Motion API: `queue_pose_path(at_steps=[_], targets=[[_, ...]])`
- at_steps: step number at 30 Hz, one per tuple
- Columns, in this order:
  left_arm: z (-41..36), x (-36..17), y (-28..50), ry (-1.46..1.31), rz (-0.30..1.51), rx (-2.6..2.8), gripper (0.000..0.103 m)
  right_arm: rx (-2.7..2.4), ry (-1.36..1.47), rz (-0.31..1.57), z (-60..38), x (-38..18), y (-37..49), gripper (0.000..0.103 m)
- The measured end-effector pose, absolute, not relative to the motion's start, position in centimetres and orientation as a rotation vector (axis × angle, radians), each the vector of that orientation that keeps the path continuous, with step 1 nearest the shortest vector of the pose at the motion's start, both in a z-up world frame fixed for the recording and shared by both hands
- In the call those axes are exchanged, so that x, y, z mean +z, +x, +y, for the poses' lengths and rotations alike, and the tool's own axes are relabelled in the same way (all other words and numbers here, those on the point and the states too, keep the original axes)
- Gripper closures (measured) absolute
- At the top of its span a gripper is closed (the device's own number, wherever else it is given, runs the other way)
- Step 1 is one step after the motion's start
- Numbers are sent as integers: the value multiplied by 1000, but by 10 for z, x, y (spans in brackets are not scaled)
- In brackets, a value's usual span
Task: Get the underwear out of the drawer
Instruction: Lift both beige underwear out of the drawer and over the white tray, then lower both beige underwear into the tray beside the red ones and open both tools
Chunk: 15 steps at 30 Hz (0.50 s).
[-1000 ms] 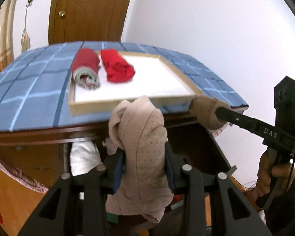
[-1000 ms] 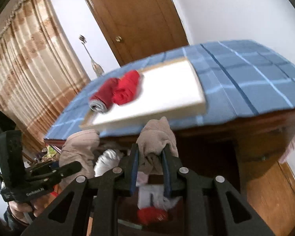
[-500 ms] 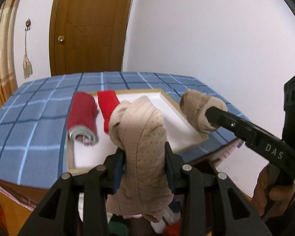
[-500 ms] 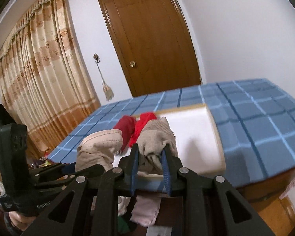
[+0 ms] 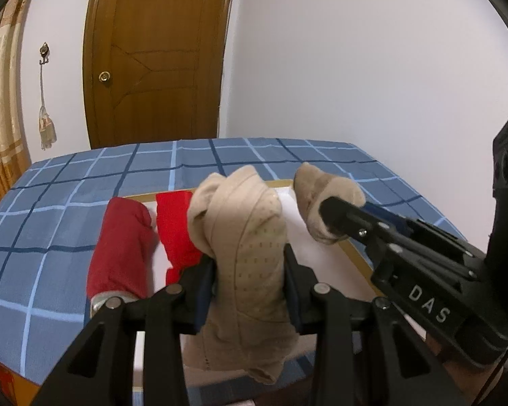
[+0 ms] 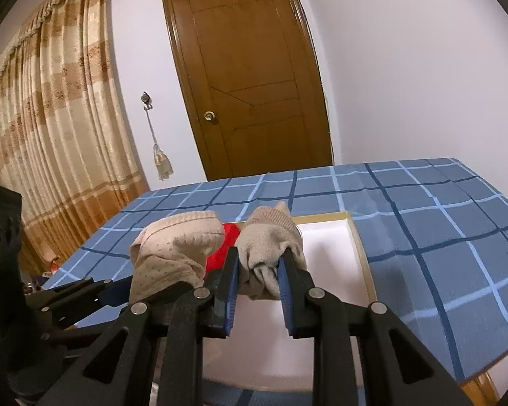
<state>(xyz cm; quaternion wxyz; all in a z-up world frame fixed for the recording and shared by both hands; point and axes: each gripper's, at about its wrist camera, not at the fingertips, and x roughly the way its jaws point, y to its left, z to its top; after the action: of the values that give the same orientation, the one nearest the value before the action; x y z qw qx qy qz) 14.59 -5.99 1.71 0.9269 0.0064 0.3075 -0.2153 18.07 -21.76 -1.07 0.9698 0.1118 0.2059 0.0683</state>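
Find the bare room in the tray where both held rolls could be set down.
Free: the white tray floor between the bright red roll and the right rim. Crowded: the left side, where the dark red roll lies against it.

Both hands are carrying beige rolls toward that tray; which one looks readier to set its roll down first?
Probably the right gripper: its plain beige roll hangs over bare white tray floor. The left gripper, holding the dotted beige roll, faces the two red rolls.
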Motion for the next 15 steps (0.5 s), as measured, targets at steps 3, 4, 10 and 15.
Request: queue_pose_path(at_steps=[3, 4, 10, 15], targets=[[-64, 11, 163, 10, 645, -420, 68, 121, 213, 433, -219, -13, 199, 79], [-65, 9, 169, 7, 650, -411, 68, 118, 211, 439, -220, -14, 204, 79], [-73, -2, 195, -9, 681, -390, 68, 100, 201, 487, -224, -20, 240, 79], [-79, -6, 209, 1, 686, -377, 68, 84, 218, 527, -231, -27, 264, 79]])
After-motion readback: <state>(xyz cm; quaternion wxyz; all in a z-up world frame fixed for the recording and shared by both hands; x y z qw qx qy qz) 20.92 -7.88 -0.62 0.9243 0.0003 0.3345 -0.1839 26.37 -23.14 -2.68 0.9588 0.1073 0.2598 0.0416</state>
